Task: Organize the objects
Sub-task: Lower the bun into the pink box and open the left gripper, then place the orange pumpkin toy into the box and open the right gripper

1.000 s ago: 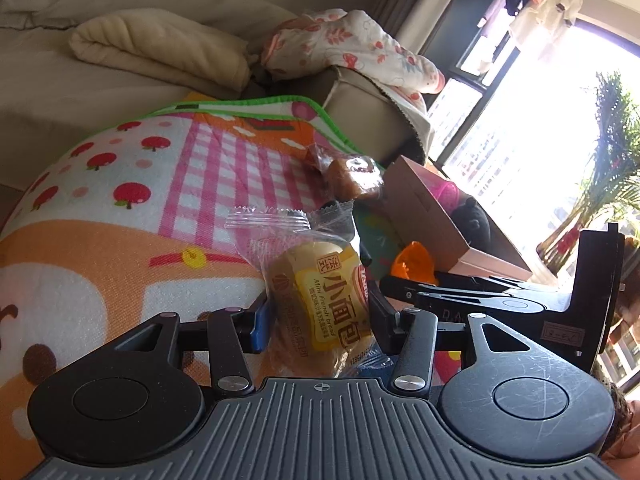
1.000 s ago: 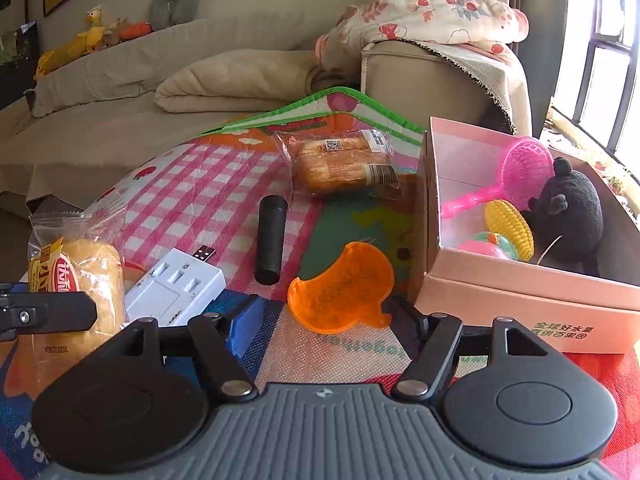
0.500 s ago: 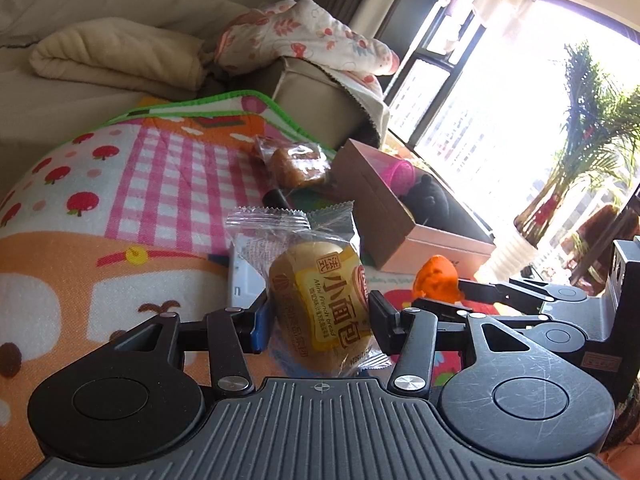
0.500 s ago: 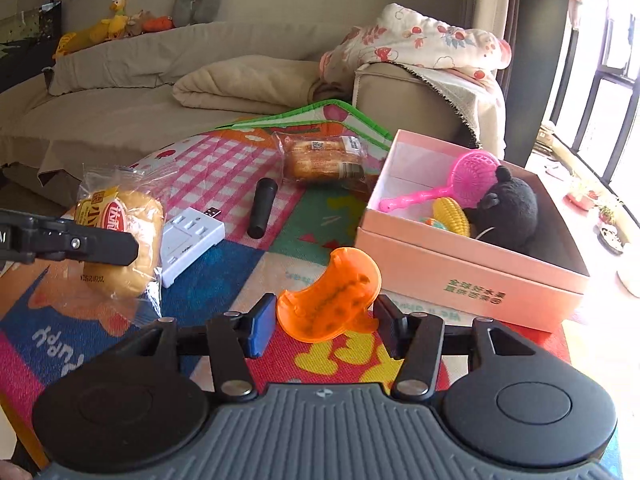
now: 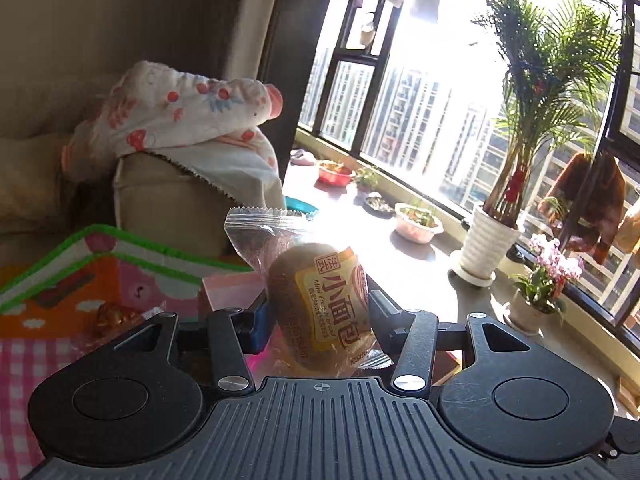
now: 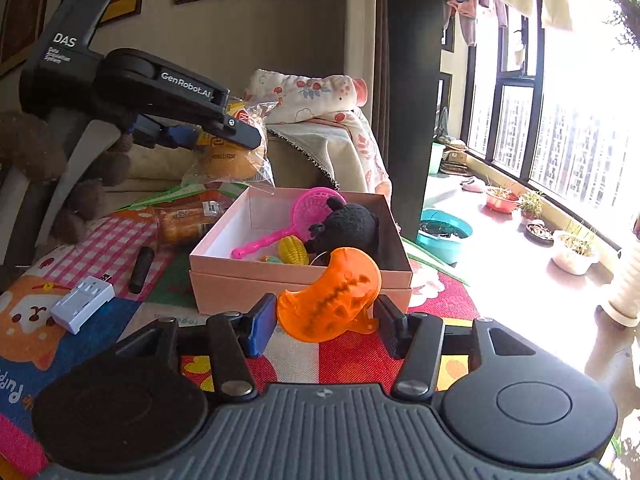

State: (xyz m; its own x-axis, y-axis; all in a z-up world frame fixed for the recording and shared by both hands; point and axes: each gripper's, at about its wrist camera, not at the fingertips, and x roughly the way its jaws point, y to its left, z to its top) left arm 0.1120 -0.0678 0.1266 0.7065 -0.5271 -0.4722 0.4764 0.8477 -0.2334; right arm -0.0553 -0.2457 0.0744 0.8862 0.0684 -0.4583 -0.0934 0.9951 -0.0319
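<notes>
Two things are in the air at once, both heading for the pink box [image 6: 300, 276] on the play mat [image 6: 112, 248]. The left gripper [image 5: 316, 312] pinches a wrapped mini bread bun [image 5: 320, 300] between its pads, and the right wrist view shows that bun hanging above the box's far left corner. The right gripper [image 6: 326, 316] clamps an orange toy [image 6: 332, 292]; its jaws have just been closing on it, and it sits raised just in front of the box's near wall. The step in hand looks like the carry. Next, each piece must be brought over the open box and let go where there is bare floor, since a pink toy net [image 6: 316, 204], a toy corn cob [image 6: 294, 252] and a black plush animal [image 6: 348, 228] already fill the right side. Still on the mat are a second wrapped bread [image 6: 188, 220], a black cylinder [image 6: 141, 266] and a white charger [image 6: 82, 304]. From the left wrist the box is almost wholly hidden behind the bun, and window glare washes out the floor beyond.
</notes>
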